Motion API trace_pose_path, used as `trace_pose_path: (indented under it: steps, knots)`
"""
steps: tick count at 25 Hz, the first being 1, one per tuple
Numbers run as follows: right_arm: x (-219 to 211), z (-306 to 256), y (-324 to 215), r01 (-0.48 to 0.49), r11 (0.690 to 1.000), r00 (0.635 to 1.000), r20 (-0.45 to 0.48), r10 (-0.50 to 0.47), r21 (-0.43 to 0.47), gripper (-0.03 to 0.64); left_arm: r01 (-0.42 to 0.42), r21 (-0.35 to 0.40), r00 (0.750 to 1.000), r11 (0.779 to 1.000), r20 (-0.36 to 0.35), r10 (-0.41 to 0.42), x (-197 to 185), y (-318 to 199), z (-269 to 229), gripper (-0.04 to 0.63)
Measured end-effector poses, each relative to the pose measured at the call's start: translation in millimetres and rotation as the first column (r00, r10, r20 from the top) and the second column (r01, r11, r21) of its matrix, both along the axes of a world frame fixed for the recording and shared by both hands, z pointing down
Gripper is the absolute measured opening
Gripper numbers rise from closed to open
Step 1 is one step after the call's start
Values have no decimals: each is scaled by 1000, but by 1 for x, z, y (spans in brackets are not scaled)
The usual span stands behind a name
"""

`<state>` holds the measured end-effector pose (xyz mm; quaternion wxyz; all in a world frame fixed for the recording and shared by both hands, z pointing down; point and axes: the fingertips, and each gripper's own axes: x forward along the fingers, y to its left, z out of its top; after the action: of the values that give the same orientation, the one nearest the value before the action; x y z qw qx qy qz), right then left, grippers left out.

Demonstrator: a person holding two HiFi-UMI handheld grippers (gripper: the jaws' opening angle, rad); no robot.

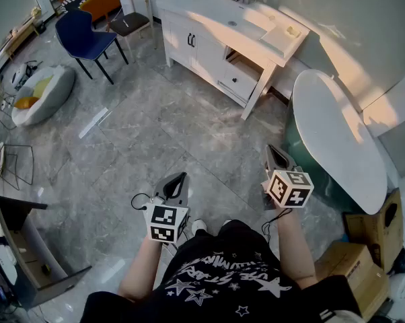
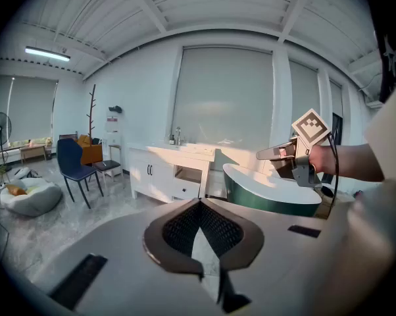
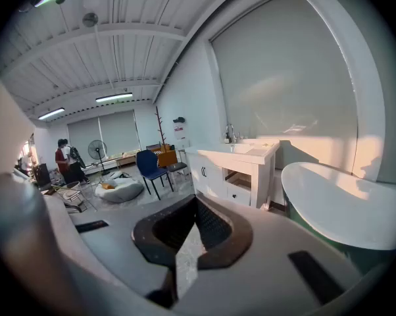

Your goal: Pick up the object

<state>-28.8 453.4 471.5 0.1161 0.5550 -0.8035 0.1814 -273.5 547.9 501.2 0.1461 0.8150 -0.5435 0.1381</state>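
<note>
Although which object is meant cannot be told, the left gripper and right gripper hang at lower centre above the grey floor, each with jaws pressed together and empty. Toward the upper right stand a white cabinet and a tub.

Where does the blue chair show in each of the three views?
Head view: blue chair at upper left, left of the white vanity.
Left gripper view: blue chair at mid-left.
Right gripper view: blue chair just left of centre.
Shared landmark: the white vanity, right of the blue chair in all three.
</note>
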Motion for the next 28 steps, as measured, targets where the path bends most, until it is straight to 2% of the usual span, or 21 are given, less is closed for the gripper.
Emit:
trace_pose_path:
  steps: [10,14,16,20,23,24,28]
  knots:
    - [32,3,4,-22,999,1000,18,22,-38,12,10,-32,1000,999,-7,-10,22,-3,-4,15]
    - [40,5,1,-30,999,999,20,31,-43,12,33,-19,999,999,-8,-33,19,-13,-10,15]
    - [37,5,-2,-33,999,999,33,34,-37,12,37,-18,999,999,-6,-37,15,-12,-10,15]
    - [14,1,-9,0,1000,991,133,0,3,12,38,-28,999,999,-13,-39,0,-10,-3,15]
    - [-7,4,-20,43,999,992,122,-44,10,15,32,-9,999,999,0,-32,-12,-21,-6,15]
    - [-12,6,-23,59,998,992,108,-60,10,20,31,-2,1000,1000,1,-31,-14,-24,-8,15]
    - [-20,19,-31,103,994,991,90,-100,-21,148,34,-9,999,999,-13,-34,-16,-31,-4,15]
